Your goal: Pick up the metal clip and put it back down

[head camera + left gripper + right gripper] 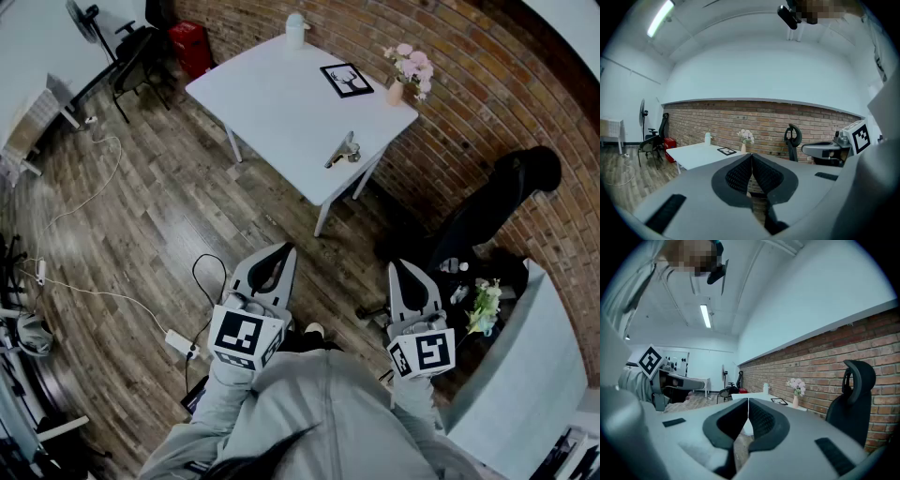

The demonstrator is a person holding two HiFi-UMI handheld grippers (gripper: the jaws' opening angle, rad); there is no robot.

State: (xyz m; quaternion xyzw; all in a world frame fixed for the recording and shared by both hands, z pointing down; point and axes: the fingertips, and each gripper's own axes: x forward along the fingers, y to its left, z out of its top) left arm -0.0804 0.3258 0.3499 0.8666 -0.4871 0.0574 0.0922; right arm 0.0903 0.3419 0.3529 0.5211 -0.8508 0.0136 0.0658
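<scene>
The metal clip [343, 151] lies near the front right edge of the white table [272, 103], far ahead of both grippers. My left gripper [286, 249] is held close to the person's body over the wooden floor, its jaws touching at the tips with nothing between them. My right gripper [404, 268] hangs beside it, also shut and empty. In the left gripper view the left gripper [751, 154] has its jaws closed, the table [696, 153] beyond them. In the right gripper view the right gripper [748, 401] is closed too. The clip is hidden in both gripper views.
On the table stand a framed picture [346, 80], a vase of pink flowers [408, 71] and a white bottle [295, 30]. A black office chair [492, 202] sits to the right by the brick wall. Cables and a power strip [178, 343] lie on the floor.
</scene>
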